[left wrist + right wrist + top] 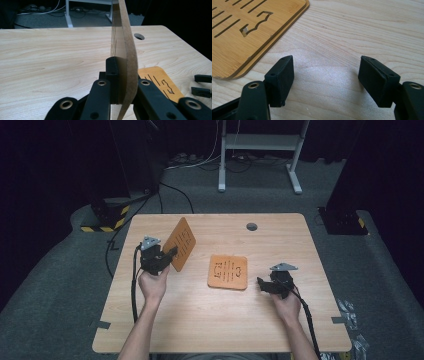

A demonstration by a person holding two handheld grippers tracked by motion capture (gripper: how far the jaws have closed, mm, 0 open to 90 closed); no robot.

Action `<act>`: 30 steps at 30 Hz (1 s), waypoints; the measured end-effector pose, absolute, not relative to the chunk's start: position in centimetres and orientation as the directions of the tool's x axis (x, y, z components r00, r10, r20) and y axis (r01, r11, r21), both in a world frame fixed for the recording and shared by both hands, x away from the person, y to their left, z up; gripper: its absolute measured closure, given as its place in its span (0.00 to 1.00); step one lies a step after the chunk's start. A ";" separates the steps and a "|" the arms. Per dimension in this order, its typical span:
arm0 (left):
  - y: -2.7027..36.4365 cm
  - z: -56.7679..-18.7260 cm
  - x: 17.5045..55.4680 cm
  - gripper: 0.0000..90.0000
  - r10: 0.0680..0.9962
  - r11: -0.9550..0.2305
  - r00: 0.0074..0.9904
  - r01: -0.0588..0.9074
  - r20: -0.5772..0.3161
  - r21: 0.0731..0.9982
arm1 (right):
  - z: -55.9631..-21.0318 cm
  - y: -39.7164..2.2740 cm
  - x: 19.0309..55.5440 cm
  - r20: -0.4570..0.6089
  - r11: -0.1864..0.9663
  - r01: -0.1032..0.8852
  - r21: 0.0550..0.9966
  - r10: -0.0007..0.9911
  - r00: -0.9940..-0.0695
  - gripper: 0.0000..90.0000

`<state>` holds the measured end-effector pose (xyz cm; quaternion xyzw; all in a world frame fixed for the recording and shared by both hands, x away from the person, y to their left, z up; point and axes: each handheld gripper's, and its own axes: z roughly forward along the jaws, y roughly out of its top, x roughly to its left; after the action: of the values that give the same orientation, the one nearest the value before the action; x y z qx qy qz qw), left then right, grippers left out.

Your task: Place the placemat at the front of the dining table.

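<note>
Gripping a thin orange slotted wooden board [180, 243] by its lower edge, the left hand-held gripper [171, 253] holds it upright above the light wooden bench [200, 315], left of a matching flat slotted board [228, 271]. Right of that flat board, the right hand-held gripper [261, 283] rests released, its jaws apart over bare wood.

Both forearms are bare, without sleeves. Each gripper, left [172, 253] and right [260, 283], is black with a grey 3-cornered top plate, 2 blocky jaws, brass-ringed screw holes and a black cable trailing toward 6 o'clock.
</note>
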<state>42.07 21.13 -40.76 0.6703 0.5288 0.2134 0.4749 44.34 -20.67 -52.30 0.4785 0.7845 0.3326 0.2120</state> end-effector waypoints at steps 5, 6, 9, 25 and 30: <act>21.3 -41.1 42.1 0.96 0.915 0.013 0.342 0.507 -0.215 0.862 | -52.3 -20.7 44.4 -0.017 0.323 0.608 0.725 0.891 -0.454 0.32; 21.3 -41.1 42.1 0.96 0.915 0.013 0.342 0.507 -0.215 0.862 | -52.3 -20.7 44.4 -0.017 0.323 0.608 0.725 0.891 -0.454 0.32; 21.5 -41.3 42.1 0.96 0.916 0.018 0.336 0.510 -0.219 0.860 | -52.3 -20.7 44.4 -0.017 0.323 0.608 0.725 0.891 -0.454 0.32; 22.1 -43.0 42.5 0.96 0.932 0.052 0.282 0.516 -0.227 0.855 | -52.3 -20.7 44.4 -0.017 0.324 0.608 0.725 0.891 -0.454 0.32; 22.2 -43.2 42.6 0.96 0.934 0.051 0.278 0.519 -0.225 0.853 | -52.3 -20.7 44.4 -0.017 0.323 0.608 0.725 0.891 -0.454 0.32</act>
<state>42.57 22.19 -43.23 0.6512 0.5577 0.2241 0.4634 44.35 -20.69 -52.30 0.4772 0.7851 0.3325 0.2131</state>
